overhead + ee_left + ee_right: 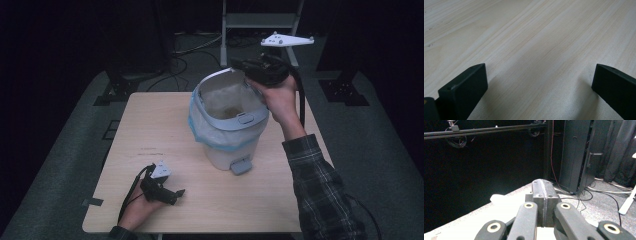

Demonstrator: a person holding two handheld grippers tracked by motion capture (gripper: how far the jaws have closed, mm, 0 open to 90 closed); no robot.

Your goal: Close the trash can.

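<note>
A: Counts first. How many bins?

B: One white pedal bin (pixel 227 145), standing upright on the wooden table (pixel 150 130), right of centre toward the far edge. One grey ring (pixel 220 120) sits tilted on its rim, holding one clear liner bag (pixel 200 127) with a blue edge folded over the outside. One grey foot pedal (pixel 241 166) at the base, facing the near edge.

A: Anything in the bag?

B: Some brownish stuff at the bottom; can't tell what.

A: Grippers?

B: Two. Left gripper (pixel 176 194) lies low on the table near the front left corner, in the person's left hand (pixel 137 207), well apart from the bin. Right gripper (pixel 239 64) is up at the bin's far right rim, in the right hand (pixel 280 97), plaid sleeve (pixel 320 190) behind it.

A: Jaw states?

B: Left: two black jaws standing wide apart in the left gripper view, bare wood grain (pixel 536 45) between them, nothing gripped. Right: both jaws pressed flat together in the right gripper view (pixel 544 192), one seam down the middle, nothing between them.

A: Is the right one touching the bin?

B: From the high view it's at or just over the rim; contact can't be told. Its own camera looks past the table edge toward one dark cabinet (pixel 579 155) and floor cables (pixel 599 192).

A: Other stuff?

B: One grey three-cornered plate (pixel 286 40) on the right gripper, one (pixel 161 170) on the left. One metal stand (pixel 260 22) behind the table.
</note>
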